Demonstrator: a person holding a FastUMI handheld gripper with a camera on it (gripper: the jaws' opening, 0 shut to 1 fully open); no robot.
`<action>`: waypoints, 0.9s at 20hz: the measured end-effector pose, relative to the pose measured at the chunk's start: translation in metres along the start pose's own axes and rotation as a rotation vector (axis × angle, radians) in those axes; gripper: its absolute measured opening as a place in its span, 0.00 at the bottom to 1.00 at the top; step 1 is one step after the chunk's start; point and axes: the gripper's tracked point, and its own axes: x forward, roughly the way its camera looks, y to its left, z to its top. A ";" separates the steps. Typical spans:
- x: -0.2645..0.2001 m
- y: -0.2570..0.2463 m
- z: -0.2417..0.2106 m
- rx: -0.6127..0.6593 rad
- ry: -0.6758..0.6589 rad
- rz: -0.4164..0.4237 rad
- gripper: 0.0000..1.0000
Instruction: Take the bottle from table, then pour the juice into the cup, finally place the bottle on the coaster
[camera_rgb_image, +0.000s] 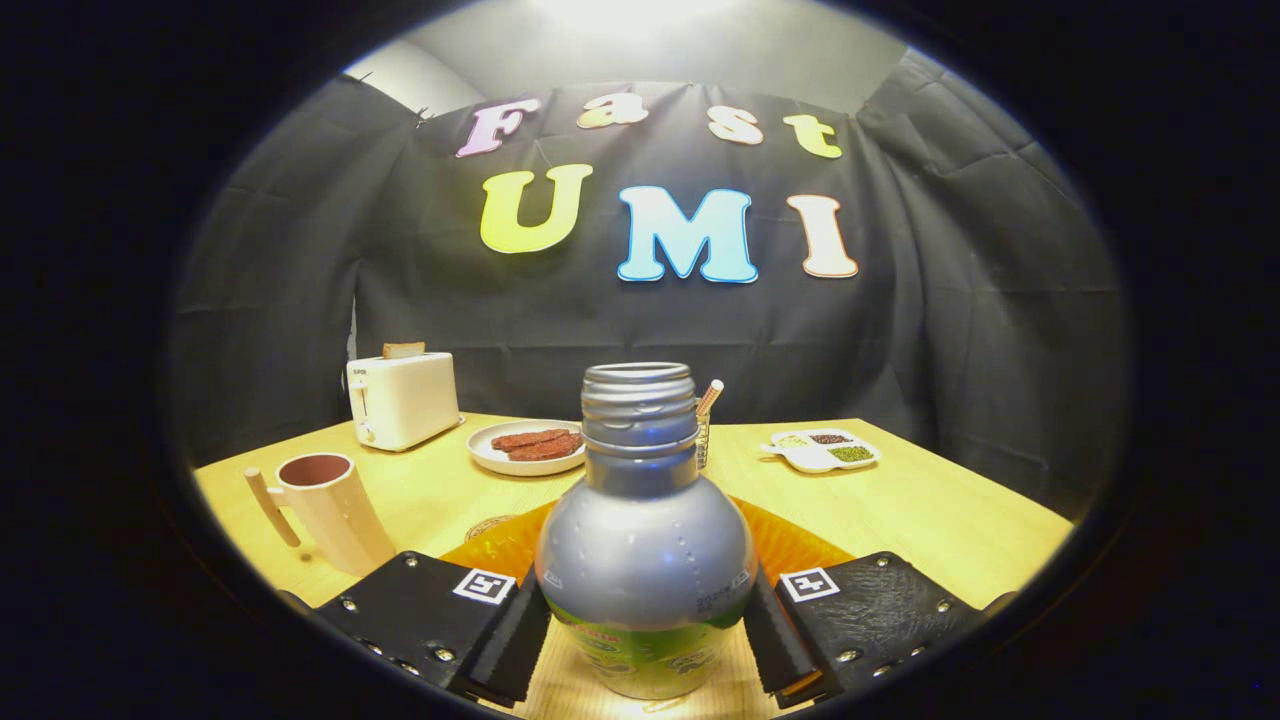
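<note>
Jaws: gripper (646, 625) is closing on the bottle (645, 540), both fingers (515, 630) pressing against its lower body, one on each flank, spread about as wide as the bottle.
Bottle: standing upright between the fingers, cap off, threaded neck open at the top; silvery-grey domed shoulder, green printed label lower down (print too small to make out).
Cup: beige cup (335, 505) with a stick-like handle is sitting on the desk (930, 520) ahead and to the left, leaning in this lens, dark inside.
Coaster: a round woven edge (490, 523) is peeking out just left of the bottle, partly hidden.
Mat: orange, glossy sheet (790, 548) is lying behind the bottle.
Desk: pale wood grain, smooth.
Beyond: cream toaster (402, 398) with a slice up; white plate (525, 447) holding brown strips; white divided tray (822, 450) (small heaps, unclear).
</note>
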 end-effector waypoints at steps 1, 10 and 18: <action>0.000 0.002 0.005 -0.018 -0.007 0.000 0.82; 0.016 0.022 0.049 -0.275 -0.053 -0.031 0.81; 0.031 0.058 0.053 -0.501 -0.074 -0.027 0.82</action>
